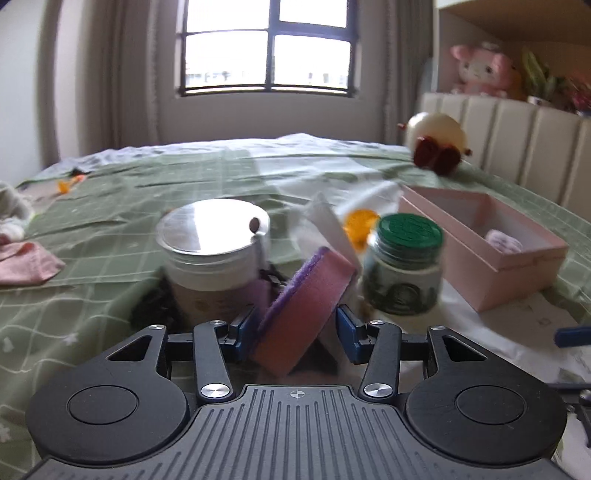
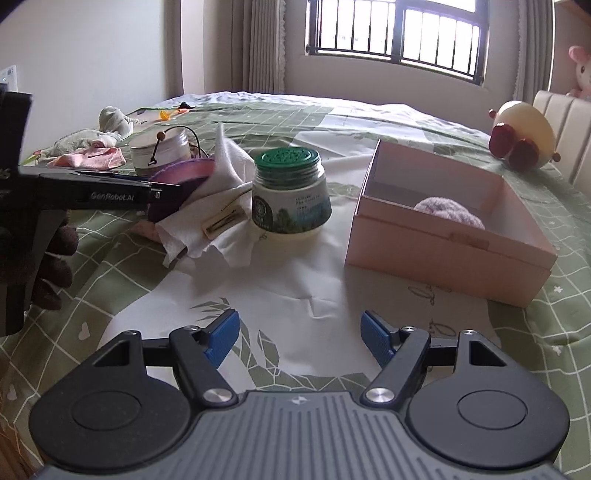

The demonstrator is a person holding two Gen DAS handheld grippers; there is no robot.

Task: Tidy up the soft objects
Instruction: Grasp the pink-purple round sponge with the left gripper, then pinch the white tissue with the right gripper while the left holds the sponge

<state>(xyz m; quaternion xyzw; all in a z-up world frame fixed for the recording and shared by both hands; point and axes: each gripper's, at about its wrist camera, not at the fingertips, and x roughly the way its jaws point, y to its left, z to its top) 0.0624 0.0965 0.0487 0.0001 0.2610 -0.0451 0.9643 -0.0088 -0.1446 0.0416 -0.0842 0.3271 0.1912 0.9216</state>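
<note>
My left gripper (image 1: 295, 332) clamps the pink sponge (image 1: 306, 306) – tilted, beside the green-lidded jar (image 1: 404, 266). Only my right view shows my right gripper (image 2: 299, 339) spread wide – pink box (image 2: 443, 240) ahead.

We get daylight from the window (image 1: 266, 48), panes blown out white w/ glare. Left view is motion-blurred: green-lidded jar (image 1: 404, 264), round toy (image 1: 437, 142) smeared; metal tin lid (image 1: 210, 229) reflects the window. Right view is sharper, window (image 2: 397, 35) backlit, soft shadows under the pink box (image 2: 448, 236). Fisheye bends edges, corners go dark
</note>
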